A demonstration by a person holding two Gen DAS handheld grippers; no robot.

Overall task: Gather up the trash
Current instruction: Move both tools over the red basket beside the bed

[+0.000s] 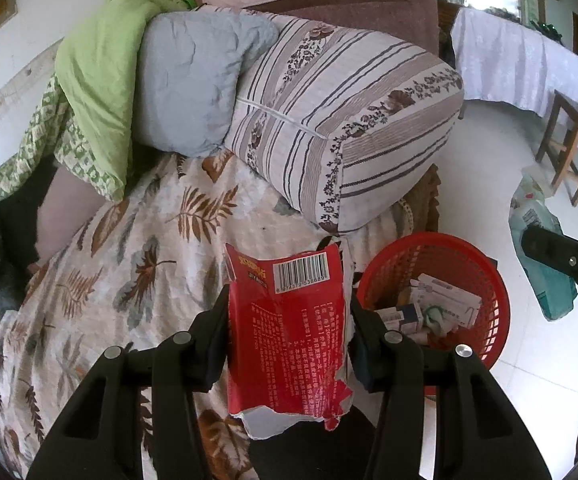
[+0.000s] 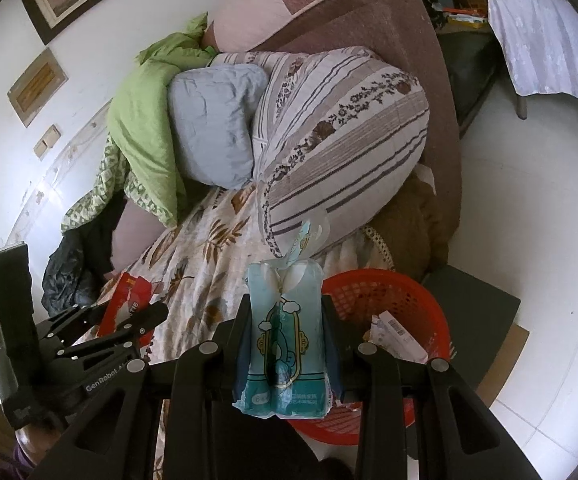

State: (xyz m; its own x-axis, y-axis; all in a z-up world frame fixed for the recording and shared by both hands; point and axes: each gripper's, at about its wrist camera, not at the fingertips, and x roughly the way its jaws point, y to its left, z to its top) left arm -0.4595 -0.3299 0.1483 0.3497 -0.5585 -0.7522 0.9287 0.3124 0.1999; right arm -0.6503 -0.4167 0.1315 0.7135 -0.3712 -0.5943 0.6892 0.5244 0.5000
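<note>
bed (image 1: 137, 248) with leaf-print cover fills most of view; striped floral pillow (image 1: 345, 120), grey pillow (image 1: 193, 80), green quilt (image 1: 97, 72) piled at head. red mesh basket (image 1: 469, 264) on floor just beside bed edge, cartons and paper scraps inside. left gripper (image 1: 289, 320) clamped on torn red carton (image 1: 285, 328), above bed edge beside basket. right gripper (image 2: 285, 340) clamped on pale blue tissue wrapper (image 2: 283, 344), near basket rim.

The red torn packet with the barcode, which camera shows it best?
The left wrist view: the red packet fills the centre, clamped in the left gripper, barcode and print readable. The right wrist view shows only a red corner behind the left gripper, mostly hidden.
</note>
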